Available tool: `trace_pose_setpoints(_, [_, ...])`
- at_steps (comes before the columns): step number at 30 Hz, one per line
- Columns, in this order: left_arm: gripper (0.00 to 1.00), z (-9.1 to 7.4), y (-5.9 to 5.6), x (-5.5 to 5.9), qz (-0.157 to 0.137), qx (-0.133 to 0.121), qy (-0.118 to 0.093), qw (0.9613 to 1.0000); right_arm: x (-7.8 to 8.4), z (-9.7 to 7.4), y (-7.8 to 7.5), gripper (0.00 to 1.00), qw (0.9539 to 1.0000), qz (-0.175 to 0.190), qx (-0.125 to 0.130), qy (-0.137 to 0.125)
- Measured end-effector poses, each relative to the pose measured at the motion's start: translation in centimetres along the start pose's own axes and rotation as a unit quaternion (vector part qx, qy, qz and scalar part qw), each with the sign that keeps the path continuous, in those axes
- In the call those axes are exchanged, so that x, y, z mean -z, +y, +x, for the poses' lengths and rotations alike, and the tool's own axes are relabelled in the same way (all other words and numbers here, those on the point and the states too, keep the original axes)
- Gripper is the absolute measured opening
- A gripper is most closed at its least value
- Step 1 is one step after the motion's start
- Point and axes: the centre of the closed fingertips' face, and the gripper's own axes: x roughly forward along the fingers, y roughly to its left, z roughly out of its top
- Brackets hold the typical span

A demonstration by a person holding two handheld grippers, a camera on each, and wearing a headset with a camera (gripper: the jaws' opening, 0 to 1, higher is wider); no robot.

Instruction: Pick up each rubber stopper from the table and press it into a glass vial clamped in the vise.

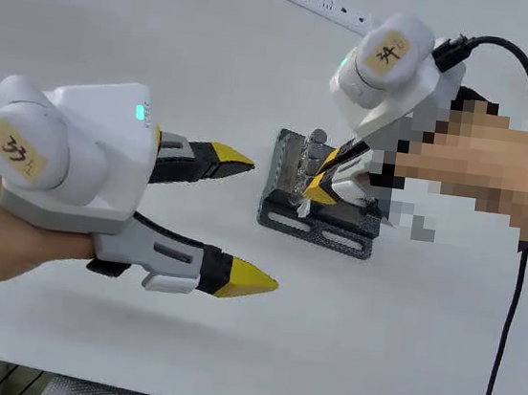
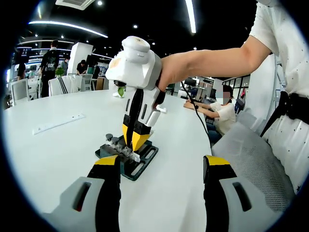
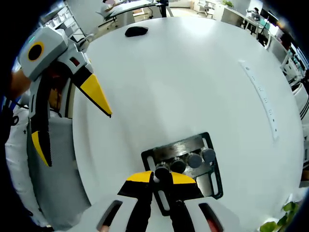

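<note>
Rubber stopper between right tongs, above vise

My left gripper: jaws wide apart, low over the table.
Right gripper: comes down from above, tips close together, at the vials.
Vise: black, on the table just ahead of my jaws, vials clamped in a row.
Power strip: far left, well apart from the vise.
</note>
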Motion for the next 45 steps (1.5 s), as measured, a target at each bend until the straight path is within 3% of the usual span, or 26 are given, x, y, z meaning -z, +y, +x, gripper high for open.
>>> trace_pose_setpoints(11, [0.67, 0.2, -0.2, -0.1, -0.001, 0.002, 0.0, 1.0, 0.1, 0.0, 0.0, 0.09, 0.9999, 0.011, -0.001, -0.008])
trace_pose_setpoints(14, [0.67, 0.2, -0.1, -0.1, -0.001, 0.002, -0.001, 1.0, 0.8, 0.4, -0.3, 0.13, 0.9999, 0.006, 0.008, 0.003])
trace_pose_setpoints(17, [0.67, 0.2, -0.1, 0.0, -0.002, 0.002, 0.001, 1.0, 1.2, 0.6, -0.2, 0.11, 0.9999, 0.014, 0.001, 0.001])
trace_pose_setpoints(25, [0.67, 0.2, -0.2, 0.2, -0.003, 0.003, 0.001, 1.0, 1.1, -0.2, -0.1, 0.12, 0.9995, 0.025, 0.007, -0.019])
trace_pose_setpoints(28, [0.67, 0.2, -0.1, 0.1, -0.002, 0.003, 0.001, 1.0, 0.6, -0.7, -0.2, 0.12, 0.9983, 0.037, 0.011, -0.045])
trace_pose_setpoints(37, [0.67, 0.2, -0.2, -0.1, 0.001, 0.005, 0.003, 1.0, 0.4, -1.8, -0.6, 0.01, 0.9952, 0.041, 0.033, -0.083])
trace_pose_setpoints(45, [0.67, 0.2, -0.2, -0.2, 0.003, 0.006, 0.004, 1.0, 0.0, -1.9, -0.5, 0.0, 0.9947, 0.041, 0.029, -0.09])
